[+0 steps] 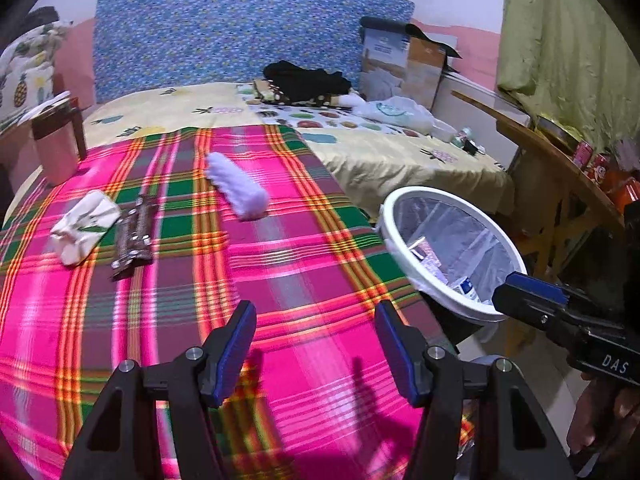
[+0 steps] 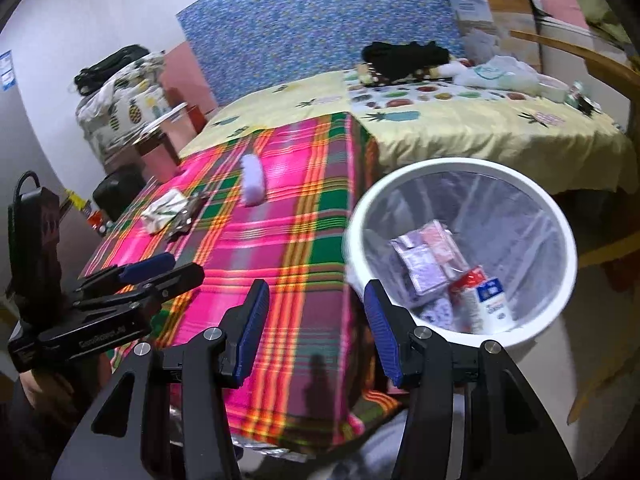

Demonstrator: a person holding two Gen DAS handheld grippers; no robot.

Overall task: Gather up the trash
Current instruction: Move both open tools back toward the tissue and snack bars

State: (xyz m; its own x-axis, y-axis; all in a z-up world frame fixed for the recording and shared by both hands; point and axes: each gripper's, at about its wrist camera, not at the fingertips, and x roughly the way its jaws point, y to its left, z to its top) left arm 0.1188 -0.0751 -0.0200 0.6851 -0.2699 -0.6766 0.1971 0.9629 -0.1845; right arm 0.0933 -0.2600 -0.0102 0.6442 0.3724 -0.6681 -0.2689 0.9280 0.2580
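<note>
- The left tongs [image 1: 316, 344] stand wide apart with nothing between the blue pads, hanging over the near part of a desk [image 1: 304, 264] covered in a pink, green and orange plaid cloth.
- The right tongs [image 2: 316, 334] are also wide and empty, poised over the desk's near right corner, just beside the bin.
- A white round bin [image 2: 568, 264] with a clear liner stands on the floor against the desk's right edge, between the desk and the bed [image 2: 480, 136].
- Inside the bin lie several discarded items: a purple and pink packet [image 2: 424, 256], a red wrapper [image 2: 470, 276] and a white bottle with a blue label [image 2: 490, 300] (all lying loose at the bottom).
- Three pieces of trash lie on the desk: a fluffy lilac roll [image 1: 238, 186] towards the far middle, a crumpled white wrapper with green marks [image 1: 84, 226] near the left edge, and a dark brown wrapper [image 1: 134, 234] touching its right side.
- The lilac roll sits well apart from the other two.
- Behind the desk, the bed has a yellow fruit-print sheet, with black clothing [image 1: 308, 78] and a cardboard box [image 1: 404, 62] at its far end.
</note>
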